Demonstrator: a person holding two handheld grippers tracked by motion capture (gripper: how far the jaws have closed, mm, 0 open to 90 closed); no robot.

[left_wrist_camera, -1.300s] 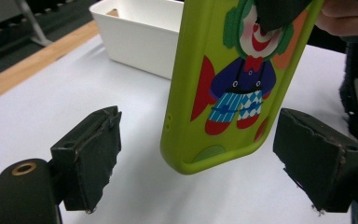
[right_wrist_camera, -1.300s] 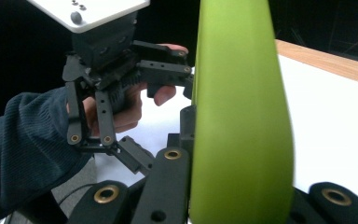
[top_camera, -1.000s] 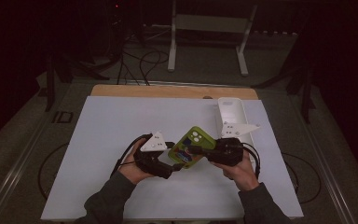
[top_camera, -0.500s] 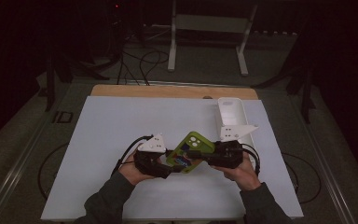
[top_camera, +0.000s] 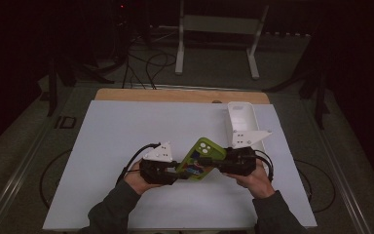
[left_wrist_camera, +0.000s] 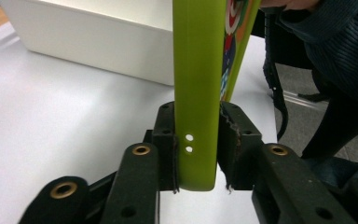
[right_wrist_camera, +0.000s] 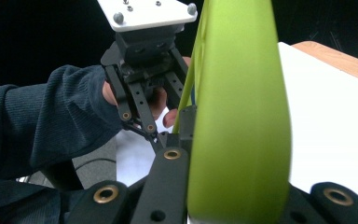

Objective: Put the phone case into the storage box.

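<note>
Right now a green phone case (top_camera: 200, 159) hangs just above the white table (top_camera: 126, 131), held between both grippers at the near middle of the table. From above, the left gripper (top_camera: 175, 171) has one end of the case and the right gripper (top_camera: 220, 165) has the other, so the case runs slanted between the two hands. Seen along the left gripper's own jaws, the case (left_wrist_camera: 198, 93) stands on edge between the pads, which have just been closing and now press on both of its sides; two small holes show in the edge near the bottom. The right gripper view has the case (right_wrist_camera: 237, 116) blurred and very close, so the far jaw is mostly hidden, but the jaws look clamped on it too. A white box (top_camera: 241, 122) lies on the table just behind the right gripper, apart from the case
</note>
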